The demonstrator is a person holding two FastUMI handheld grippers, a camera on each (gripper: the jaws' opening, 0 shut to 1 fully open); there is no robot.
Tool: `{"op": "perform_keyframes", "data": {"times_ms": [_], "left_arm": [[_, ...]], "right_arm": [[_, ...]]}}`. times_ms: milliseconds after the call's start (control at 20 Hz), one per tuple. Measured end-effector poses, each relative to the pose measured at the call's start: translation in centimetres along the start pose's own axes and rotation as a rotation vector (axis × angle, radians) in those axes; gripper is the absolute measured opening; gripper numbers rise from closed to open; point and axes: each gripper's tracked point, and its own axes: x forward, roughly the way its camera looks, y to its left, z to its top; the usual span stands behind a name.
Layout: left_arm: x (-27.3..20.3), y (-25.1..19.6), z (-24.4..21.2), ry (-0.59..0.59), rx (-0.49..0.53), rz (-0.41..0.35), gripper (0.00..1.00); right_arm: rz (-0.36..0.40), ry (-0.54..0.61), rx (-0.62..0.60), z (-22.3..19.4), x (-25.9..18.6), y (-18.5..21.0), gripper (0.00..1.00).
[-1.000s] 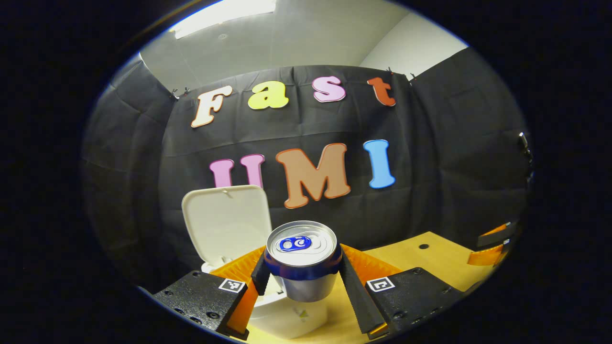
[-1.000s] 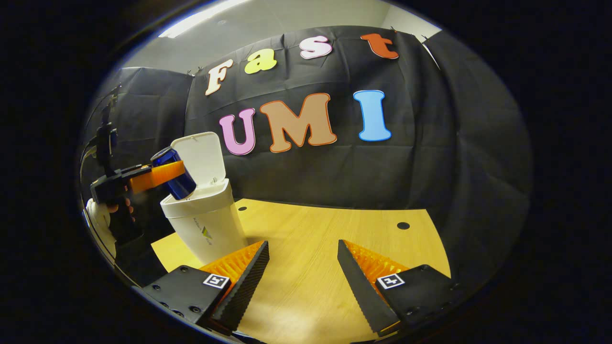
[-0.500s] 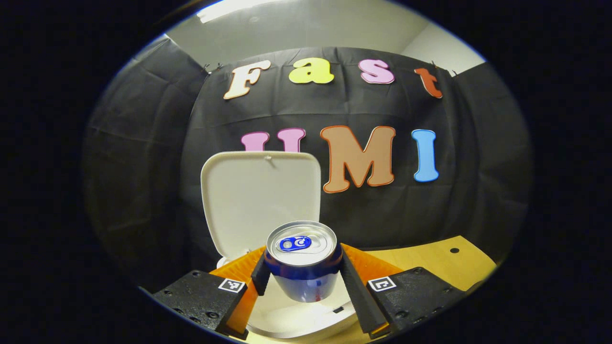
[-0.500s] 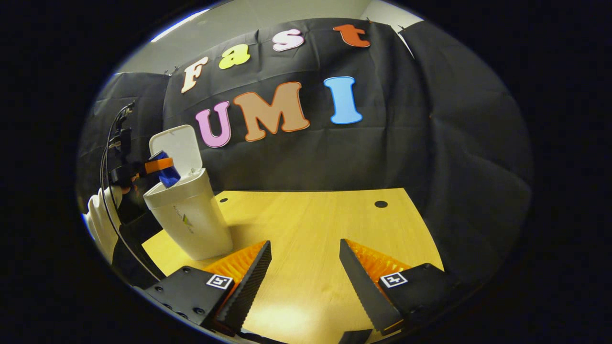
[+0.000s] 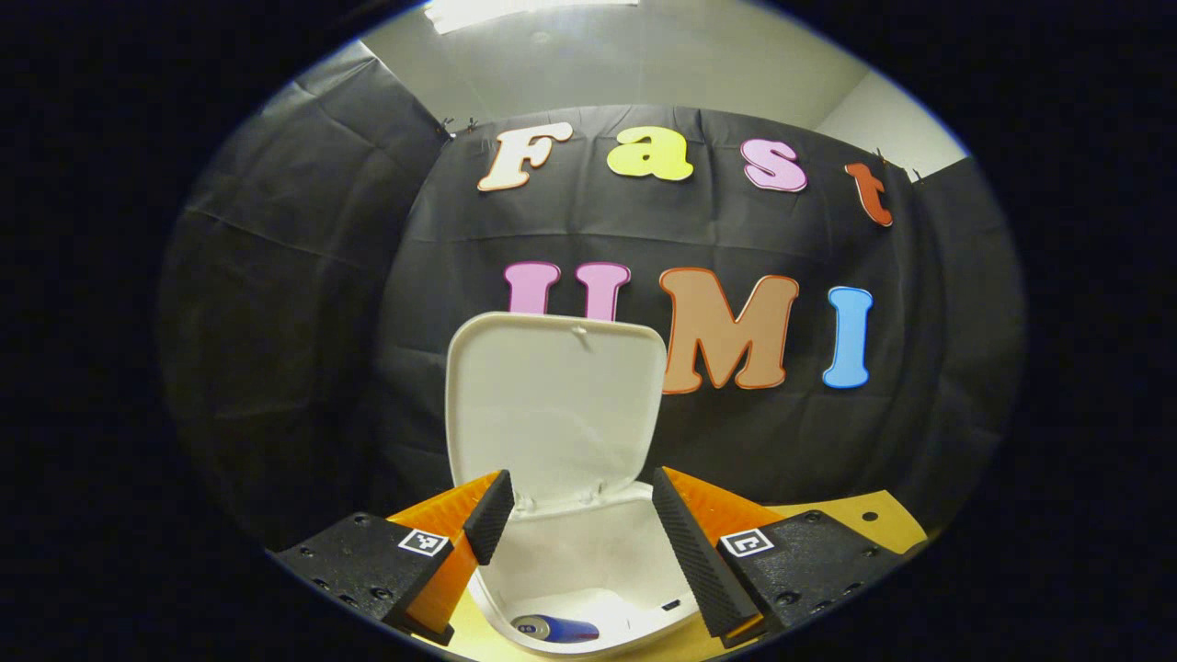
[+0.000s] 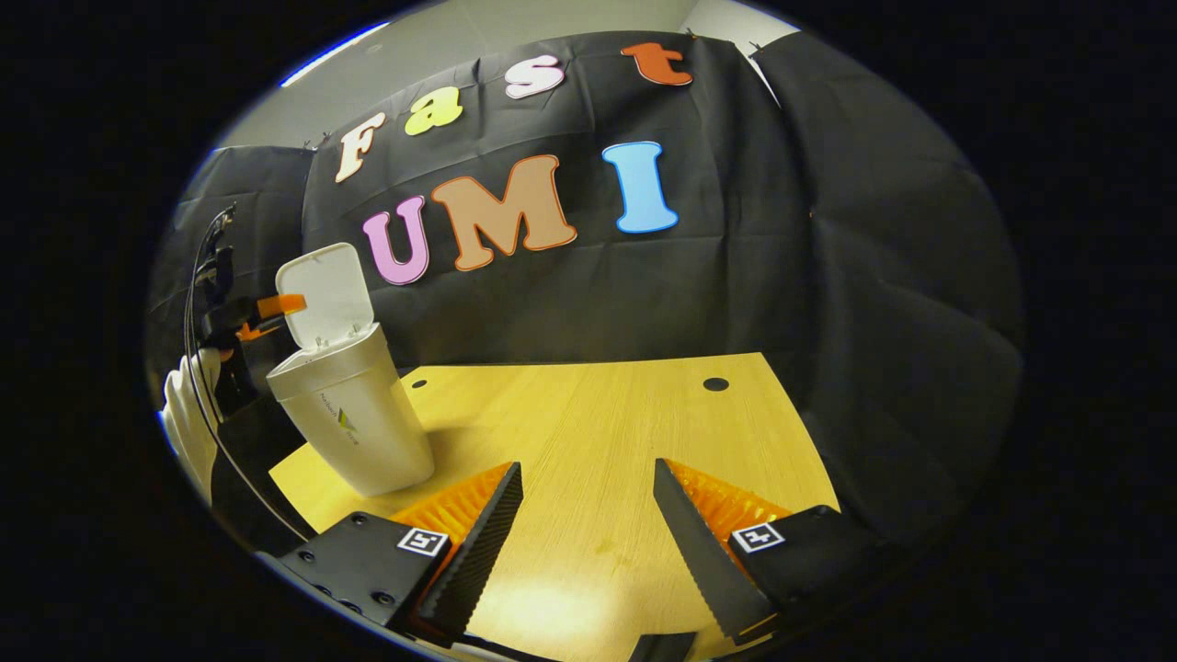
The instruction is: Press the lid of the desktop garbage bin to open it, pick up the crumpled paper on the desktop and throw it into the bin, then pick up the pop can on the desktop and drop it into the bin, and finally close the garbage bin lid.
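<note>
The white garbage bin [image 5: 588, 575] stands right below my left gripper [image 5: 581, 524], its lid [image 5: 554, 409] tipped up and back. A blue pop can [image 5: 556, 629] lies on its side at the bottom of the bin. The left gripper is open with nothing between its fingers. In the right gripper view the same bin [image 6: 354, 418] stands at the table's left end with its lid [image 6: 325, 294] upright, and the left gripper [image 6: 262, 311] hovers beside the lid. My right gripper [image 6: 587, 524] is open over the wooden table [image 6: 598, 414], holding nothing.
A person's white sleeve [image 6: 184, 414] and cables [image 6: 207, 276] show at the far left of the right gripper view. Black cloth walls close in the table at the back and right. Two small holes [image 6: 714, 383] mark the tabletop.
The left gripper opened and let the pop can fall into the bin, where it now lies at the bottom. The right gripper drifted slightly; it stays open.
</note>
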Motion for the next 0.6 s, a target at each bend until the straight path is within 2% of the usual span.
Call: {"op": "perform_keyframes", "data": {"times_ms": [150, 200, 350, 450, 600], "left_arm": [[-0.1, 1.1, 3.9, -0.075, -0.022, 0.034, 0.89], [0.2, 1.3, 4.7, -0.085, -0.024, 0.036, 0.91], [1.7, 2.5, 7.8, -0.105, 0.015, 0.053, 0.92], [3.2, 2.6, 9.8, -0.109, 0.034, 0.032, 0.92], [6.5, 2.2, 11.7, -0.096, 0.042, -0.016, 0.93]], "right_arm": [[0.045, 0.006, -0.001, -0.4, 1.1, 1.1, 0.96], [0.059, 0.019, 0.002, -0.8, 1.3, 1.6, 0.96], [0.080, 0.030, 0.002, -1.5, 1.3, 3.0, 0.96], [0.064, 0.035, 0.004, -2.0, 1.3, 3.5, 0.96], [-0.001, 0.006, 0.049, -2.2, 1.4, 4.2, 0.96]]}}
